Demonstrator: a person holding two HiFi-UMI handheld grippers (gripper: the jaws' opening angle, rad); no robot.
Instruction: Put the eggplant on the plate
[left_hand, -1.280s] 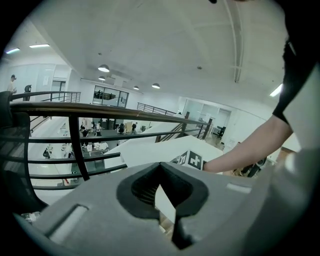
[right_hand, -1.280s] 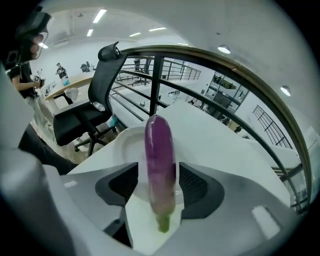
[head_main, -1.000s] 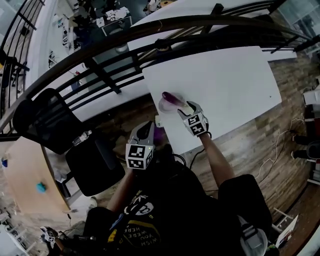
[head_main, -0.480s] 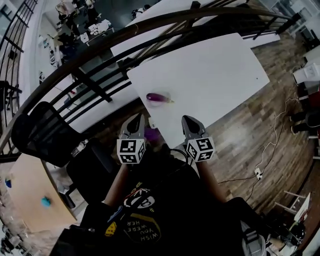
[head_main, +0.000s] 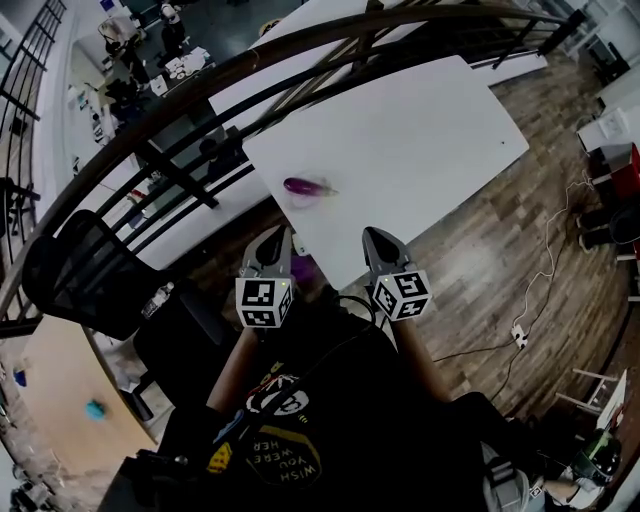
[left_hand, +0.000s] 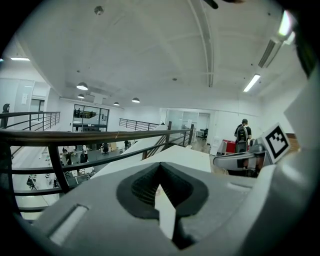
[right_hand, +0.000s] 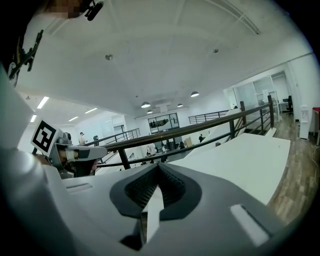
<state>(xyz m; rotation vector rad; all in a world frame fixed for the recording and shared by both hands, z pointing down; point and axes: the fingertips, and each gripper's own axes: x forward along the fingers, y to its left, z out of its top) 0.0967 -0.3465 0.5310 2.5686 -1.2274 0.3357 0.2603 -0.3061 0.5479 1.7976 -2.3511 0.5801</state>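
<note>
Plate (head_main: 312, 197) under eggplant (head_main: 299, 186) blurred, outline unclear. Purple object (head_main: 304, 267) partly hidden behind left tool (head_main: 276, 240).

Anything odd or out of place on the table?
Nothing stands out. The eggplant lies on the plate near the white table's corner, nothing spilled. The left hand-held gripper and right hand-held gripper are shut and empty.
</note>
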